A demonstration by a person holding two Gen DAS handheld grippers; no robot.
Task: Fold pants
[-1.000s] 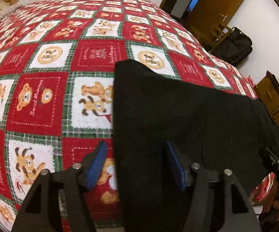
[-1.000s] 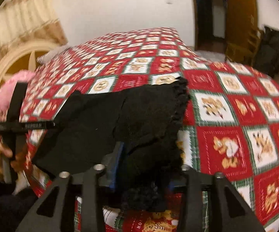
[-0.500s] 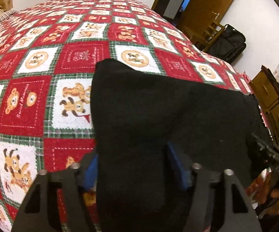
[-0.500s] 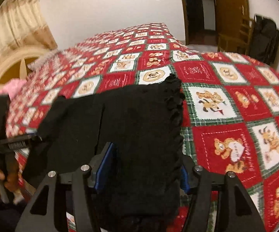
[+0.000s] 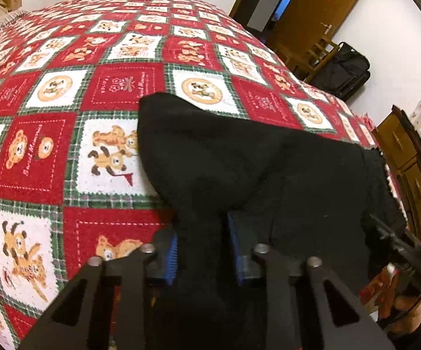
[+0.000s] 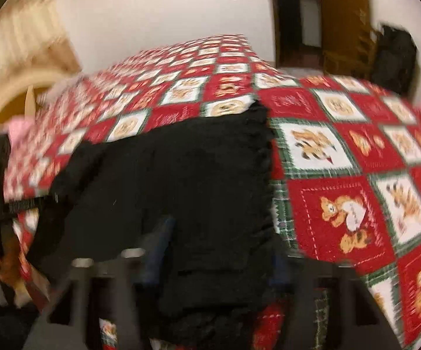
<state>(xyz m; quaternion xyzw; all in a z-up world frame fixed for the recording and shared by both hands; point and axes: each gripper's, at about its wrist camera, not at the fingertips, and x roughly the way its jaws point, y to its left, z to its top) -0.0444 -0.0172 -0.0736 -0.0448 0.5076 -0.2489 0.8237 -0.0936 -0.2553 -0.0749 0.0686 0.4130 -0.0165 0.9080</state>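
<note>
The left gripper (image 5: 201,250) had just closed its blue fingers (image 5: 171,255) on a pinched ridge of the black pants (image 5: 254,169), gripping the cloth at six o'clock. The right gripper (image 6: 219,256) had also been narrowing; pants cloth lay between its fingers, though blur hid whether they pressed it. The pants lay spread on the bed's red checked bedspread (image 5: 64,93), reaching toward twelve o'clock. Farther off, at one o'clock, stood a wooden door (image 5: 321,8) and a black bag (image 5: 344,70).

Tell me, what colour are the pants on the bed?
The pants are plain black. They show best in the left wrist view.
</note>
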